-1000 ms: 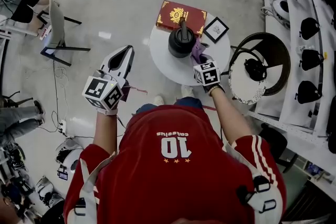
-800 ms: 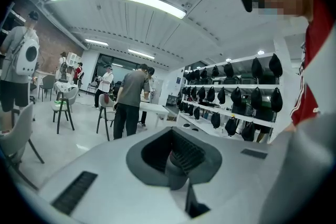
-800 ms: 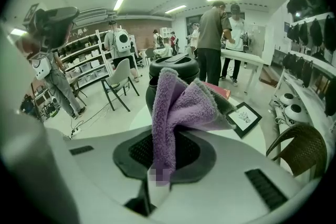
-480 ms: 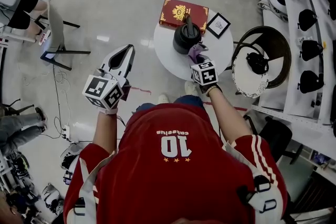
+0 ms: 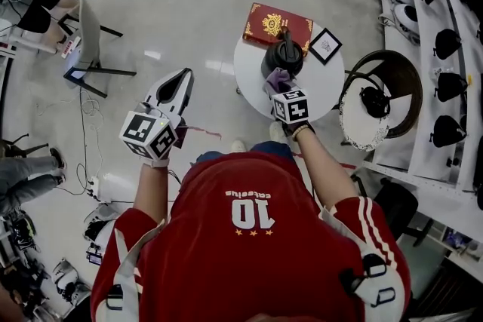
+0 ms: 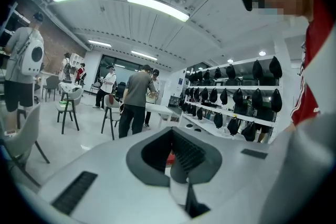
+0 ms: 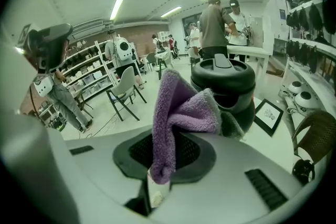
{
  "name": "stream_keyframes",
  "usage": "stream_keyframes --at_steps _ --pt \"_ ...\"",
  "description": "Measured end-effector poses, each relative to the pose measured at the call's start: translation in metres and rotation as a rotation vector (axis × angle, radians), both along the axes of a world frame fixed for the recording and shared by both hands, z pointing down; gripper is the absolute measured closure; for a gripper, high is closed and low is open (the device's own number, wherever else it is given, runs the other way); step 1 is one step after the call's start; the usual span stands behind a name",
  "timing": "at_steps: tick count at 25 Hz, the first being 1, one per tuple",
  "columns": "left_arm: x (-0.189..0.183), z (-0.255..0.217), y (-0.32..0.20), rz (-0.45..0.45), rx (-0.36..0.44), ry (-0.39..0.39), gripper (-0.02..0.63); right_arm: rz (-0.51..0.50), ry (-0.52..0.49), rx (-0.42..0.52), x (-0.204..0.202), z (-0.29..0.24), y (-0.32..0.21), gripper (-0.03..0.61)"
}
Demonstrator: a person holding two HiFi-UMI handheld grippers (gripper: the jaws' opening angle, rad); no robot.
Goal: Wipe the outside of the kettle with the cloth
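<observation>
Presses cloth [image 5: 276, 78], pinched in right gripper [image 5: 279, 89], now lower left on kettle [image 5: 284, 55], upper centre – wiping under way. Keeps left gripper [image 5: 179, 76] closed, empty, mid-left.

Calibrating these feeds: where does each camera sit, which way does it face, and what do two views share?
Head view: on the person's head, facing steeply down at table and kettle; shows red shirt, left hand-held gripper, right hand-held gripper.
Left gripper view: on the left hand-held gripper, facing across the room toward shelves; shows shut, empty jaws, red sleeve.
Right gripper view: on the right hand-held gripper, facing the kettle; shows jaws shut on cloth.
Shared: head and right gripper views show kettle and cloth.
</observation>
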State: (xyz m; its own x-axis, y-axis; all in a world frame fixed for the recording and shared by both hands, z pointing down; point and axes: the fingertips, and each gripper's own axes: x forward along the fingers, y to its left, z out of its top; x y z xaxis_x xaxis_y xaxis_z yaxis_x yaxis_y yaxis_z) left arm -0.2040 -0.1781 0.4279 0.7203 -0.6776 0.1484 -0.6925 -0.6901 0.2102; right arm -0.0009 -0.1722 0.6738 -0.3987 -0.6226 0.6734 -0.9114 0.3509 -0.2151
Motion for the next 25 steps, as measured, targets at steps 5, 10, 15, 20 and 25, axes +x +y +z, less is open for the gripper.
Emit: stream_keyframes --at_steps 5,10,15,20,25 --pt "-0.01 -0.001 -0.002 -0.016 0.004 0.004 0.606 -0.026 -0.016 0.015 -0.02 -0.009 -0.014 0.519" --pt "-0.021 -0.003 -0.003 -0.043 0.007 0.008 0.606 -0.059 -0.028 0.038 -0.036 -0.021 -0.023 0.52" --pt "-0.022 -0.004 -0.001 -0.054 0.011 0.007 0.606 -0.088 -0.04 0.07 -0.044 -0.037 -0.027 0.52" --pt "-0.014 -0.007 0.001 -0.049 0.018 0.013 0.606 -0.113 -0.049 0.114 -0.047 -0.058 -0.025 0.52" --pt "-0.002 -0.009 0.003 -0.037 0.022 0.02 0.606 -0.136 -0.054 0.164 -0.046 -0.083 -0.022 0.52"
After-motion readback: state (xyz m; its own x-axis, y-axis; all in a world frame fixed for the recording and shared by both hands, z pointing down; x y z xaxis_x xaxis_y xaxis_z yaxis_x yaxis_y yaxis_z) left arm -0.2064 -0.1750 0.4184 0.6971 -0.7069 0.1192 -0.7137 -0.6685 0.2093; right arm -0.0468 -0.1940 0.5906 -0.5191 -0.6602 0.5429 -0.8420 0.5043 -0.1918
